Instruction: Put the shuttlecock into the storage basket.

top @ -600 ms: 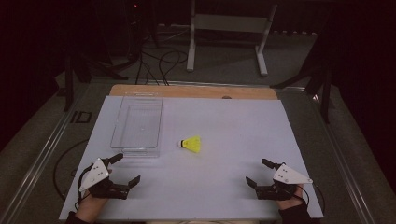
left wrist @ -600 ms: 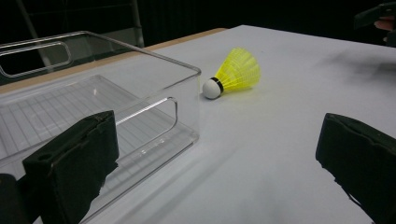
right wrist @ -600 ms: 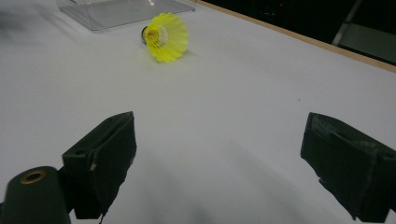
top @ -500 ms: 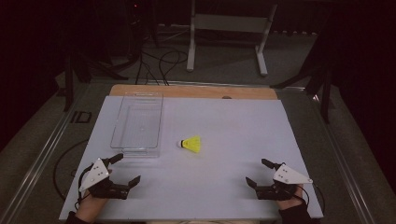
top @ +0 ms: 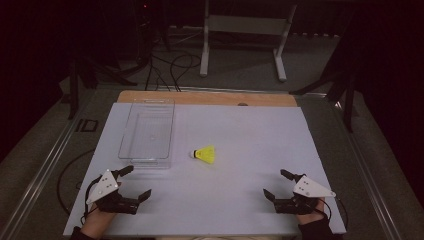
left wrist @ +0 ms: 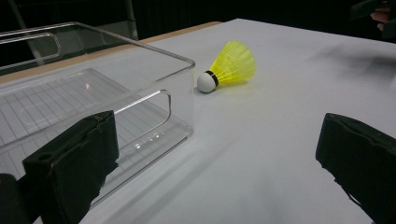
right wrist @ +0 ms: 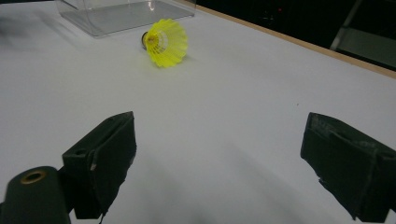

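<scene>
Nothing has shifted since the earlier high view: both hands rest at the near edge of the table, and the shuttlecock and the clear bin lie where they lay.

The yellow shuttlecock (top: 205, 154) lies on its side on the white table sheet (top: 240, 140), about midway across it, with its white cork tip pointing left toward the clear plastic bin (top: 147, 132). In the left gripper view the shuttlecock (left wrist: 228, 67) sits just beside the near right corner of the bin (left wrist: 93, 93), its cork close to the wall but apart from it. The bin stands on the left half of the table and runs from near to far. A strip of bare wooden tabletop (top: 210, 97) shows along the far edge. Beyond the table, a grey metal stand (top: 245, 30) and loose cables (top: 170, 65) lie on the dark floor. The sheet between each gripper and the shuttlecock is bare.

The left gripper (top: 135, 183) sits at the near left, just in front of the bin's near end, its jaws spread wide and holding nothing. The right gripper (top: 275, 185) sits at the near right, well apart from the shuttlecock, jaws likewise spread wide with only table between them.
</scene>
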Motion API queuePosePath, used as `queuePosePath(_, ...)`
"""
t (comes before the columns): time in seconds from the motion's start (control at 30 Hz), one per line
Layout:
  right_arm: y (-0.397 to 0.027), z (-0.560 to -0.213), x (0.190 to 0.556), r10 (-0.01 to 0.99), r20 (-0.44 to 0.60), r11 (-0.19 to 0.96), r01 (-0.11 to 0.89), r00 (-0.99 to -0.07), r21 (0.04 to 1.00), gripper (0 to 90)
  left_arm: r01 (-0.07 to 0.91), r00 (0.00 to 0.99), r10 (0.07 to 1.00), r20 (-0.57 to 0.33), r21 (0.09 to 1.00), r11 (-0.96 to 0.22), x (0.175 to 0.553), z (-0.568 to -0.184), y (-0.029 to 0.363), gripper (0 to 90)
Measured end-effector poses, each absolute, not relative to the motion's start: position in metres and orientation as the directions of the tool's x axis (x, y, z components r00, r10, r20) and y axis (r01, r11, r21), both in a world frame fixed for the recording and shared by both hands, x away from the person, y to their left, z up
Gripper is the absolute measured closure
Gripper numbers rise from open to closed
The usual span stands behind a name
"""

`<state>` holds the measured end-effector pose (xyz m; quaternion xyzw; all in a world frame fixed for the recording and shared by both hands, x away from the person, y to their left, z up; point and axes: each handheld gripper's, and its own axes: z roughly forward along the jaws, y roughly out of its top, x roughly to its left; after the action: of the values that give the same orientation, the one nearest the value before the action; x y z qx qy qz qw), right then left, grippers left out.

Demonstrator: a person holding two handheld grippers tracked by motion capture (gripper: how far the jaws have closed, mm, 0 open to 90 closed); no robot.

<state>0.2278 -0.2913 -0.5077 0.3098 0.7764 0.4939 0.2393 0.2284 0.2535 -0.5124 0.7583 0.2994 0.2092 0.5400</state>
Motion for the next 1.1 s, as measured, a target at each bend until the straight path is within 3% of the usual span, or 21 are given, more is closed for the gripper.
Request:
queuePosePath(0.63, -0.292, -0.508, 0.229, 0.716, -0.063, 0.314, 0.24, -0.695, 0.919, 10.4, 0.239, 0.73, 0.683, -0.025, 0.945, -0.221, 0.228, -0.51, 0.252, 0.1)
queuePosePath(1.1, -0.289, -0.509, 0.23, 0.711, -0.066, 0.324, 0.243, -0.7, 0.914, 10.4, 0.254, 0.749, 0.662, -0.016, 0.93, -0.265, 0.24, -0.483, 0.246, 0.1)
